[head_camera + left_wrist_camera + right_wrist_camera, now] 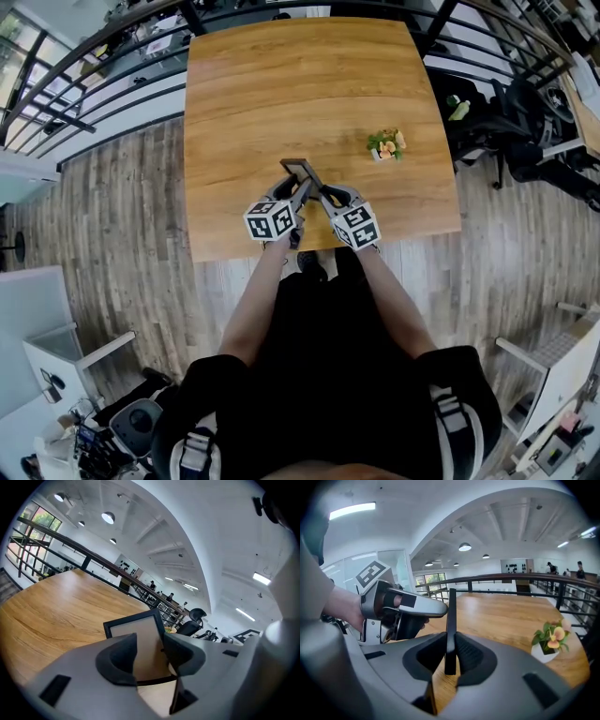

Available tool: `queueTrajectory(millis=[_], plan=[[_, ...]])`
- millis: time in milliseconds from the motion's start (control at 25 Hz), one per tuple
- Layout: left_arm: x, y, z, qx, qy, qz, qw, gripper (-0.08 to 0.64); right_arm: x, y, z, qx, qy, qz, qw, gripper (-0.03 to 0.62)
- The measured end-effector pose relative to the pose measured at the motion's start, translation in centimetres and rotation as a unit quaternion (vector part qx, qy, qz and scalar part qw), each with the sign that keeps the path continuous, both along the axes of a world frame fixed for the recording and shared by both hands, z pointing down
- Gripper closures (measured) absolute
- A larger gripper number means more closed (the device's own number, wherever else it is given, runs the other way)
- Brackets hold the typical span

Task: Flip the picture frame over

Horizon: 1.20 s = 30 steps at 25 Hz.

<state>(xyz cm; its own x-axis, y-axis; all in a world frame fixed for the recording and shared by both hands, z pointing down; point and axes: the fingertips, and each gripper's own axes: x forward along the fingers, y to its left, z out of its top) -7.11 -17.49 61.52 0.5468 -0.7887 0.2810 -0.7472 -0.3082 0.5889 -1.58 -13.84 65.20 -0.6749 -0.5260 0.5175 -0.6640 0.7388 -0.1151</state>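
Right tool [450, 657] pinched on the picture frame [451, 616], left tool [151, 654] spread just beside it

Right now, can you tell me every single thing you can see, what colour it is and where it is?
table: one, light brown wood, in the middle
picture frame: one, black rim with a tan panel, held upright over the table's near edge
potted plant: one, green leaves and orange flowers in a white pot, on the table's right side
railing: one, black, past the table's far side
office chairs: number unclear, black, right of the table
floor: grey-brown planks, around the table
left gripper: one, grey, jaws apart with the picture frame showing between them
right gripper: one, grey, clamped on the picture frame's edge
arms: two, reaching to the grippers
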Motion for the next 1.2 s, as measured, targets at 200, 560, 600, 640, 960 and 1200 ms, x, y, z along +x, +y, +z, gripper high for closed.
queueTrajectory(millis=[200,560,600,640,960,1200], plan=[[0.4,-0.1,-0.4,-0.011,0.04,-0.001,0.9991,0.374,0.2,-0.3,-0.5,0.022,0.01,0.002,1.0,0.522],[2.1,-0.8,-0.9,-0.018,0.059,0.01,0.998,0.374,0.2,-0.2,-1.0,0.052,0.048,-0.005,0.997,0.522],[2.1,-0.8,-0.9,-0.022,0.063,0.008,0.9977,0.374,0.2,-0.1,-1.2,0.066,0.061,-0.008,0.996,0.522],[2.0,-0.9,-0.9,-0.027,0.068,0.005,0.9973,0.374,0.3,-0.1,-1.4,0.084,0.08,-0.011,0.993,0.522],[1.6,-1.6,-0.4,-0.066,0.113,-0.021,0.9912,0.374,0.3,-0.1,-1.7,0.192,0.204,-0.039,0.959,0.518],[0.9,-1.7,0.6,-0.104,0.143,-0.04,0.9835,0.405,-0.2,0.2,-1.4,0.232,0.247,-0.062,0.939,0.514]])
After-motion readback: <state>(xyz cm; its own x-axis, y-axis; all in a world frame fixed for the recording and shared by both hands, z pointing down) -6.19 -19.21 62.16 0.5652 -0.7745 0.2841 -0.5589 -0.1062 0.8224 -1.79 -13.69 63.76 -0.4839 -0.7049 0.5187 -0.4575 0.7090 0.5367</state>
